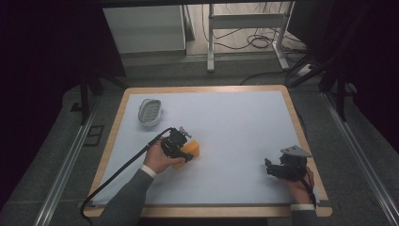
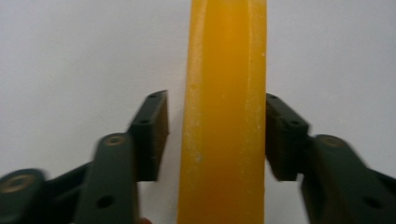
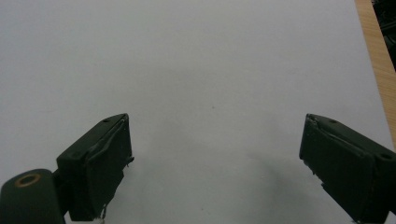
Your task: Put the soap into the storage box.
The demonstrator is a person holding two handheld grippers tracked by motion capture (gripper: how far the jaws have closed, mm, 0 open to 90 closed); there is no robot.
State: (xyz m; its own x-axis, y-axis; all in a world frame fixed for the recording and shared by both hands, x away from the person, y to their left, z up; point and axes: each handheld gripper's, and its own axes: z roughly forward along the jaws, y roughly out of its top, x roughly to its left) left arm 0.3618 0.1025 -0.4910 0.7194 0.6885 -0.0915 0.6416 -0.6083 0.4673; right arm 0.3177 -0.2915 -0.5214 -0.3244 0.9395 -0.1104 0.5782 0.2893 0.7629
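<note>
Half the yellow block (image 1: pixel 190 149) hides under the left tool (image 1: pixel 184 143).

Open mat (image 1: pixel 235 122) — dish (image 1: pixel 150 112) far-left

No readable text, label, brand, number or sign anywhere in these views.

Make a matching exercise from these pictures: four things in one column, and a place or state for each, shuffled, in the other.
Things:
1. orange block
2. soap dish
3. left gripper
4. right gripper

Places or states:
A. jaws wide apart over bare mat
B. far left of the mat, apart from both grippers
C. between two black jaws
D. jaws either side of the block, a gap showing on one side

Pairs: 1-C, 2-B, 3-D, 4-A
</note>
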